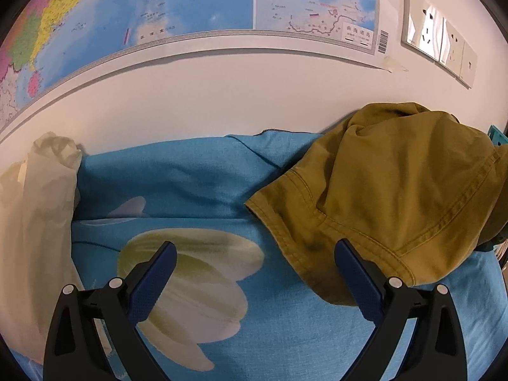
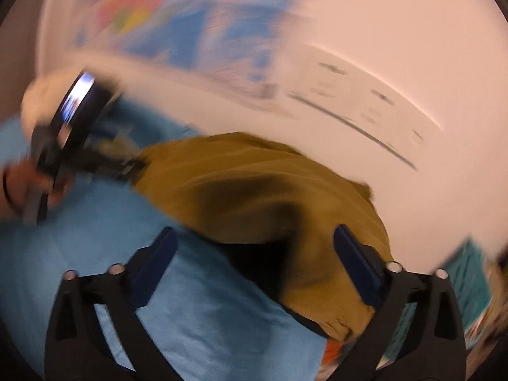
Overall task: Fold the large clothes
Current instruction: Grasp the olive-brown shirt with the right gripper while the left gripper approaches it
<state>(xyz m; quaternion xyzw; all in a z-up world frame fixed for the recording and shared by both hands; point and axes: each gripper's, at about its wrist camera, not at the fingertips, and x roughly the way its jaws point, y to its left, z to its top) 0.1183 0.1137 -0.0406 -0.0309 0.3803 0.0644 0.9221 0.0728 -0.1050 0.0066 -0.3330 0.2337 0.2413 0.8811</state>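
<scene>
Left wrist view: both grippers [image 1: 254, 254] [image 2: 254, 241] wide open, olive garment [image 1: 397, 190] at two o'clock, map [image 1: 127, 9] with unreadable labels at eleven.

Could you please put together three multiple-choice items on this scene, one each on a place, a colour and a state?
1. Where does the crumpled garment lie?
A. On the blue floral bedsheet, against the wall
B. On a wooden floor
C. Over a chair back

2. What colour is the garment?
A. Red
B. Mustard-olive
C. White

3. How does the left tool stand?
A. Shut on the garment
B. Shut on the sheet
C. Open, holding nothing

Answers:
1. A: the left wrist view shows the garment heaped on the sheet, below the wall map.
2. B: both views show yellowish-olive cloth with stitched seams.
3. C: its blue pads are spread wide; the garment's hem reaches only the right-hand pad and nothing is pinched. The right tool is open too, though that view is blurred.
</scene>
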